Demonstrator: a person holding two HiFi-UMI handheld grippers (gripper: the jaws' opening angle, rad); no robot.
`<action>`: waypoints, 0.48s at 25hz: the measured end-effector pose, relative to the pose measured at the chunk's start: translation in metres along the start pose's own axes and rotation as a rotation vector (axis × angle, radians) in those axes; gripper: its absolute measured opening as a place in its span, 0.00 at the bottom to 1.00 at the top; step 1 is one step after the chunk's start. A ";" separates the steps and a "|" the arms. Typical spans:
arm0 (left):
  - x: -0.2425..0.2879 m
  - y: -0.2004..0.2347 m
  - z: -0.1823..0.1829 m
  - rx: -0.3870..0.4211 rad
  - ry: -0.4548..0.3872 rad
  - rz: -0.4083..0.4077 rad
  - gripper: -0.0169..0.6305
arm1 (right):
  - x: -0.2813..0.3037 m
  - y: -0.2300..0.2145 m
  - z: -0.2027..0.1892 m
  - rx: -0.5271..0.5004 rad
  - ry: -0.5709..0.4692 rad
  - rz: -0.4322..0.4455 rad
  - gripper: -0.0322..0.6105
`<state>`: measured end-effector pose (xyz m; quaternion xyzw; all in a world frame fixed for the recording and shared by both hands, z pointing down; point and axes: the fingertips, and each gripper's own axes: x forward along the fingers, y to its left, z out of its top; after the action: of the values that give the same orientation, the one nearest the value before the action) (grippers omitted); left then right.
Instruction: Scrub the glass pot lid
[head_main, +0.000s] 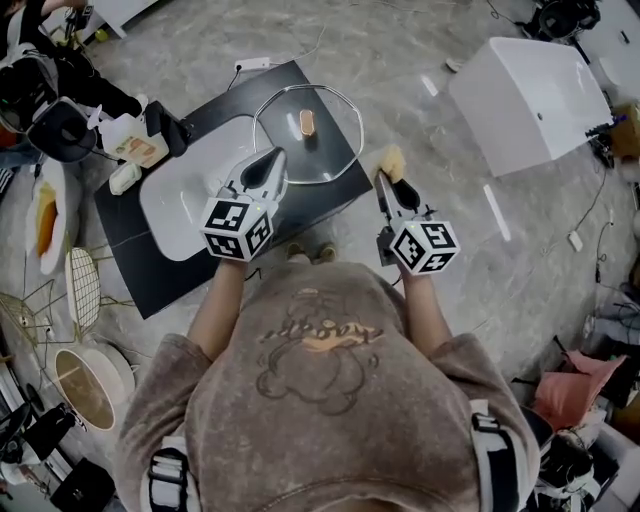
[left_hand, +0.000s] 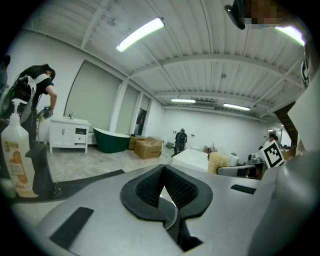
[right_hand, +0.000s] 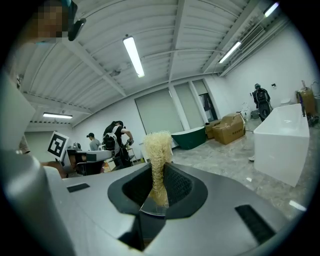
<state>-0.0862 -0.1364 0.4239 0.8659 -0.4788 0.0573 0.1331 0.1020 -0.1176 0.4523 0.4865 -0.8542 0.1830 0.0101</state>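
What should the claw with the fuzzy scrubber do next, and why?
Probably slide the right claw sideways to put its loofah scrubber on the glass pot lid. The left claw grips the lid's rim, and the scrubber sits just beside it, seemingly not touching.

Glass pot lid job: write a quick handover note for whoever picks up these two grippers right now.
Left gripper: shut, empty, near the lid's near rim.
Right gripper: shut on the yellow fibre scrubber, off the lid's right edge and not touching it.
Glass pot lid: lying knob up on the black mat, partly over the white basin.
Done: scrubber in grip.
Left: bring it onto the lid and scrub; no suds visible.
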 end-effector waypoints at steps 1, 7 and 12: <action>0.004 0.001 0.002 0.002 -0.003 -0.006 0.05 | 0.002 -0.001 0.001 0.002 -0.003 -0.004 0.14; 0.022 0.008 0.006 0.004 -0.023 -0.038 0.10 | 0.014 -0.005 0.002 0.009 -0.015 -0.024 0.14; 0.042 0.015 0.000 -0.006 0.004 -0.042 0.33 | 0.022 -0.014 0.001 0.017 -0.010 -0.040 0.14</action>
<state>-0.0766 -0.1786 0.4358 0.8751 -0.4606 0.0550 0.1377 0.1018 -0.1427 0.4603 0.5043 -0.8429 0.1875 0.0054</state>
